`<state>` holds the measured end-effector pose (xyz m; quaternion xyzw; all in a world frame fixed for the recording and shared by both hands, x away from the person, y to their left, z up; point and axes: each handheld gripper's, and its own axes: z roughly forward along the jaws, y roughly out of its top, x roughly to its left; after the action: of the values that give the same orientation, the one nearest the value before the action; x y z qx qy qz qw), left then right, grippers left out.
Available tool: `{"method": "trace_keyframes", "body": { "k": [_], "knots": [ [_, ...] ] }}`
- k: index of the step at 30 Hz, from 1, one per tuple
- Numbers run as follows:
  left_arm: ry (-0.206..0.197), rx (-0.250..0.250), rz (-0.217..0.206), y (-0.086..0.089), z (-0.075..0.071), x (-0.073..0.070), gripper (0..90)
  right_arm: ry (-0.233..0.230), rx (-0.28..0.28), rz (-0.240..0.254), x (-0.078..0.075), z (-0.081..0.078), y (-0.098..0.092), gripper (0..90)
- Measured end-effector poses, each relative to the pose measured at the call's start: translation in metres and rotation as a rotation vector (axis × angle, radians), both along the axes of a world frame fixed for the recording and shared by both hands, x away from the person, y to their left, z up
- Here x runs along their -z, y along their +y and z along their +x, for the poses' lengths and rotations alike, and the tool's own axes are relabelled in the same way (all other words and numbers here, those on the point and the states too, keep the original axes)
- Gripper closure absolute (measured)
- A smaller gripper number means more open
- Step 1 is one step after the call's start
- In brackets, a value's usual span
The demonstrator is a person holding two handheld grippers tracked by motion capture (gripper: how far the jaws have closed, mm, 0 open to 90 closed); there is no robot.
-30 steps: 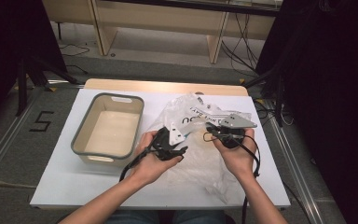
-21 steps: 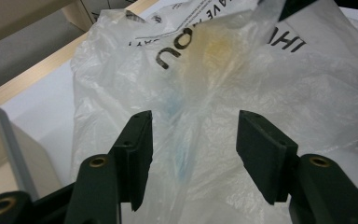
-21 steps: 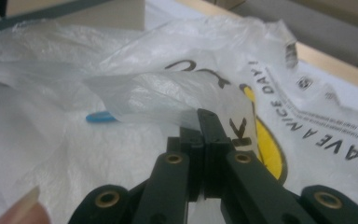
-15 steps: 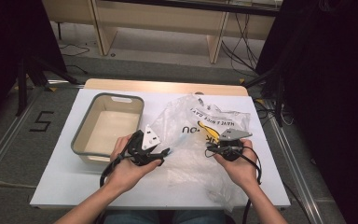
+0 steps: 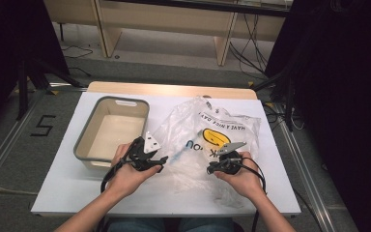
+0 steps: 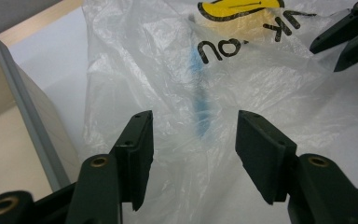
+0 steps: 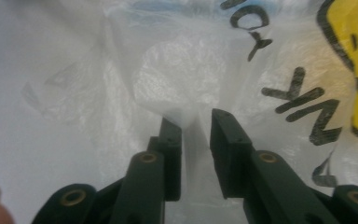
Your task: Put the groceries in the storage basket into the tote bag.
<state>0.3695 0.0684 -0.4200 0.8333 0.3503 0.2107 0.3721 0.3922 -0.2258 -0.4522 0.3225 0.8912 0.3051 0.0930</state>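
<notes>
A thin clear plastic bag (image 5: pixel 212 140) with a yellow smiley and black lettering lies spread on the white table (image 5: pixel 63 193). A blue slender object (image 6: pixel 200 102) shows through the film. My left gripper (image 5: pixel 163 158) is open at the bag's left edge, its jaws either side of the film (image 6: pixel 242 79) and not pressing it. My right gripper (image 5: pixel 210 169) is at the bag's near right part. Its jaws have just been opening and now stand a little apart (image 7: pixel 196 126), with a loose fold of the bag (image 7: pixel 182 79) rising between them.
A grey-rimmed beige bin (image 5: pixel 84 145) stands on the table to the left of the bag, close beside my left gripper; its wall (image 6: pixel 28 112) runs along the left of the left gripper view. The other gripper's jaw tips (image 6: pixel 349 35) show far off.
Both hands have sunk toward the table and the near edge. The left hand moved left toward the bin. The bag has settled flatter. The right jaws went from shut to slightly apart.
</notes>
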Motion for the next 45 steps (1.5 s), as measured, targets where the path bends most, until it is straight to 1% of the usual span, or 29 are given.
{"method": "trace_keyframes", "body": {
  "k": [2, 3, 5, 6, 8, 9, 11, 14, 17, 19, 21, 22, 26, 29, 31, 33, 35, 39, 45],
  "knots": [
    [0.001, 0.002, 0.010, -0.001, 0.001, 0.004, 46.0, 0.028, -0.015, 0.004, 0.004, -0.001, 0.001, 68.8],
    [-0.006, -0.009, 0.020, -0.001, 0.001, 0.006, 45.3, 0.035, -0.023, 0.007, 0.005, -0.001, 0.002, 65.8],
    [-0.022, -0.010, 0.037, -0.001, 0.002, 0.008, 45.0, 0.041, -0.021, 0.027, 0.005, -0.004, 0.001, 61.3],
    [-0.020, -0.010, 0.033, -0.002, 0.002, 0.009, 44.6, 0.034, -0.017, 0.041, 0.004, -0.005, 0.001, 58.3],
    [-0.026, -0.003, 0.032, -0.002, 0.001, 0.010, 43.8, -0.013, -0.009, 0.069, 0.000, -0.009, -0.001, 52.4],
    [-0.022, 0.002, 0.024, -0.003, 0.001, 0.010, 43.7, -0.030, -0.006, 0.087, -0.003, -0.011, -0.003, 50.5],
    [-0.015, 0.010, 0.014, -0.003, 0.000, 0.012, 42.2, -0.080, 0.009, 0.135, -0.011, -0.014, -0.008, 46.2],
    [-0.014, 0.018, 0.005, -0.004, -0.001, 0.013, 40.7, -0.164, 0.036, 0.196, -0.025, -0.019, -0.018, 43.1],
    [-0.013, 0.019, 0.002, -0.003, -0.001, 0.016, 40.1, -0.232, 0.079, 0.257, -0.037, -0.022, -0.031, 40.9],
    [-0.006, 0.016, 0.000, -0.003, 0.000, 0.017, 39.5, -0.252, 0.116, 0.279, -0.041, -0.023, -0.040, 39.1],
    [-0.002, 0.015, -0.006, -0.003, 0.000, 0.019, 39.1, -0.257, 0.154, 0.272, -0.040, -0.024, -0.050, 38.9],
    [-0.002, 0.016, -0.001, -0.002, 0.000, 0.020, 38.9, -0.254, 0.168, 0.264, -0.038, -0.024, -0.054, 38.9],
    [-0.009, 0.016, 0.006, -0.002, 0.000, 0.022, 37.7, -0.223, 0.194, 0.239, -0.027, -0.029, -0.064, 39.1],
    [-0.006, 0.018, 0.012, -0.002, -0.001, 0.024, 36.4, -0.214, 0.195, 0.227, -0.021, -0.033, -0.067, 39.0],
    [-0.005, 0.014, 0.004, -0.002, -0.001, 0.024, 36.2, -0.212, 0.193, 0.226, -0.019, -0.037, -0.068, 39.0],
    [-0.008, 0.014, 0.007, -0.002, -0.001, 0.024, 35.6, -0.212, 0.197, 0.224, -0.018, -0.039, -0.071, 39.0],
    [-0.010, 0.013, 0.001, -0.002, -0.001, 0.025, 35.5, -0.212, 0.202, 0.224, -0.017, -0.042, -0.072, 38.8],
    [-0.007, 0.013, 0.000, -0.002, -0.001, 0.026, 35.2, -0.209, 0.194, 0.225, -0.015, -0.047, -0.073, 38.7],
    [-0.007, 0.014, 0.001, -0.002, -0.002, 0.026, 35.1, -0.209, 0.197, 0.219, -0.013, -0.050, -0.075, 38.4]
  ]
}}
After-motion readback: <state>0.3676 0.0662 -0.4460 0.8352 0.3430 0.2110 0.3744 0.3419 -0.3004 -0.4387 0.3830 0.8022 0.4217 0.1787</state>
